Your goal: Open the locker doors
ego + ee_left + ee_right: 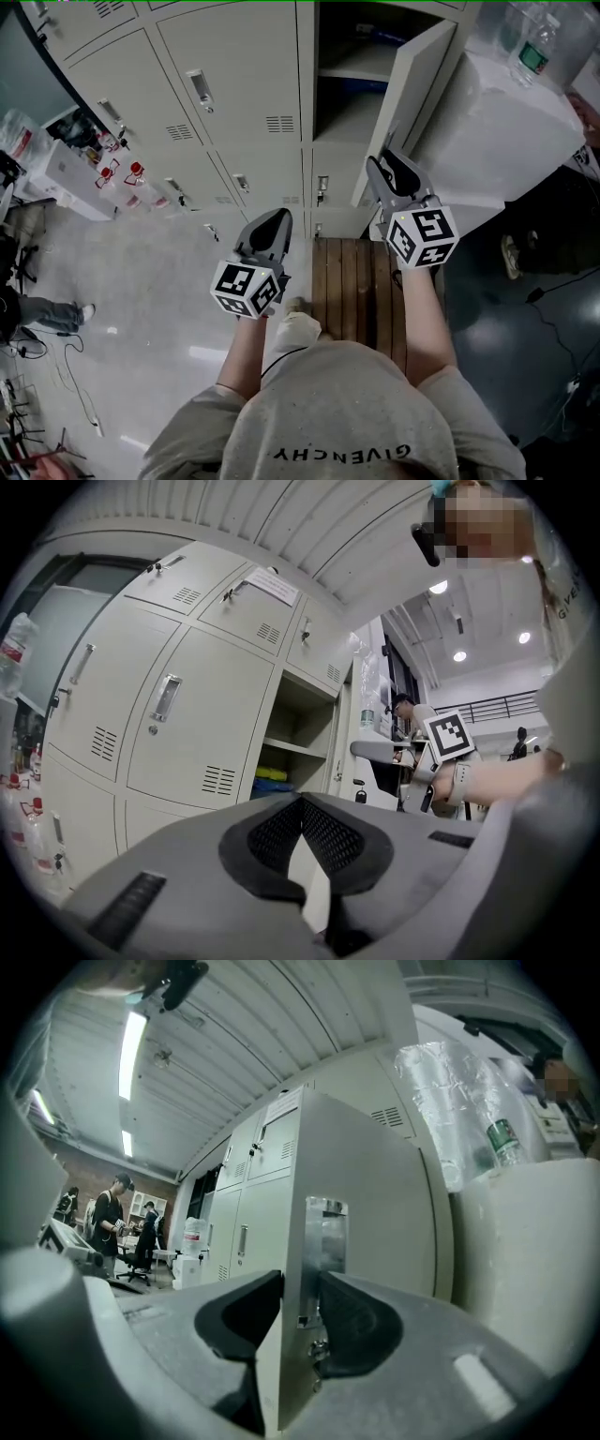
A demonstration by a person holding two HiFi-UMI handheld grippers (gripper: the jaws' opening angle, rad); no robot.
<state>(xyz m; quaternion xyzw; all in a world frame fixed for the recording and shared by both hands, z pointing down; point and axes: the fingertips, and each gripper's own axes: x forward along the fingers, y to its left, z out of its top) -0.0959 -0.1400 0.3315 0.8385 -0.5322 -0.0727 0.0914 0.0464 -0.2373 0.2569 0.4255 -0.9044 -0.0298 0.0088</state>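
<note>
1. 1 locker door [412,103] stands swung open. Its free edge sits between the jaws of the right gripper [382,161], which pinch it at the metal handle plate [325,1241].
2. Left gripper [278,217]: jaws closed tip to tip, holding nothing. The closed doors [234,84] lie ahead of it and to its left.
</note>
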